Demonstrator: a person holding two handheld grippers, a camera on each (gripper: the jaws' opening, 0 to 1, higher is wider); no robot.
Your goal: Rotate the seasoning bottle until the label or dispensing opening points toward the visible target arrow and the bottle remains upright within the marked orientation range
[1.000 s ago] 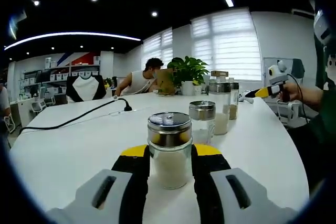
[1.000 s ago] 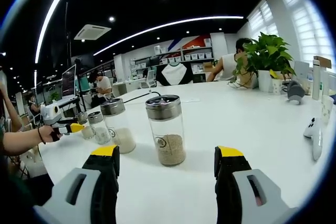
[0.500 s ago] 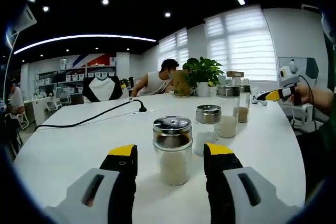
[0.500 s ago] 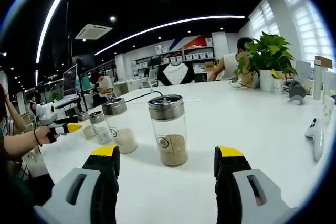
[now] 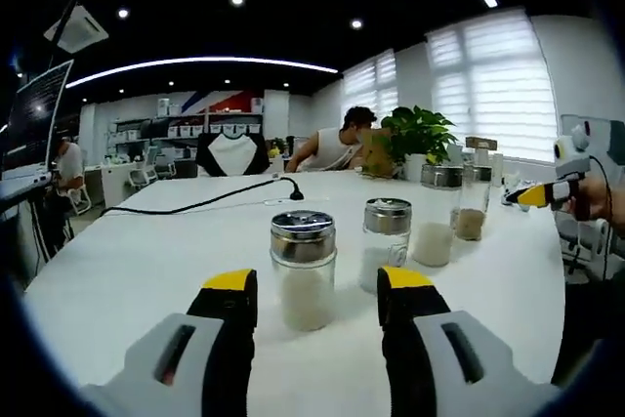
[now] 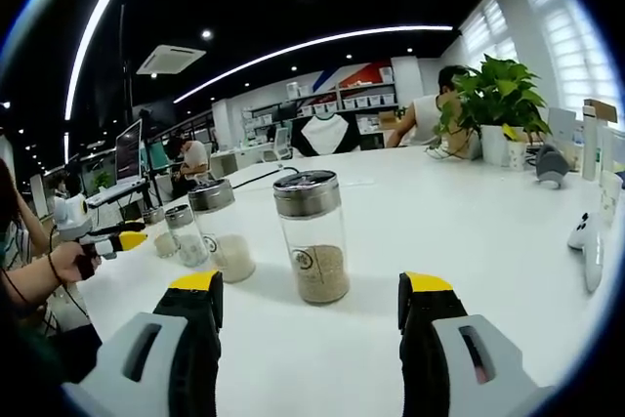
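Both jaws of the left gripper (image 5: 315, 292) are held apart over the white desk (image 5: 137, 261), and nothing is gripped between them. Just beyond their yellow-tipped ends, and roughly centred on the gap, a seasoning bottle (image 5: 304, 271) is seen standing upright; it is glass, capped with a perforated metal lid, and filled with white grains. A second white-filled bottle (image 5: 386, 243) is placed just behind it to the right, and further bottles (image 5: 436, 214), one holding brown grains, are lined up beyond that. A black cable (image 5: 195, 204) is laid across the far part of the desk. At the right edge of the left gripper view, a hand with the other gripper's yellow tip is visible.

The jaws of the right gripper (image 6: 312, 302) are likewise spread wide with nothing held. Ahead of them a tall bottle (image 6: 312, 236) of tan grains is set upright, with a small round emblem on its glass turned toward the camera. To its left a lower white-filled jar (image 6: 223, 231) and a small jar (image 6: 183, 235) are ranged in a row. A potted plant (image 6: 496, 109) is placed at the far side of the desk, and a white handheld device (image 6: 585, 246) is laid at the right edge. No arrow marking can be made out on the desk.
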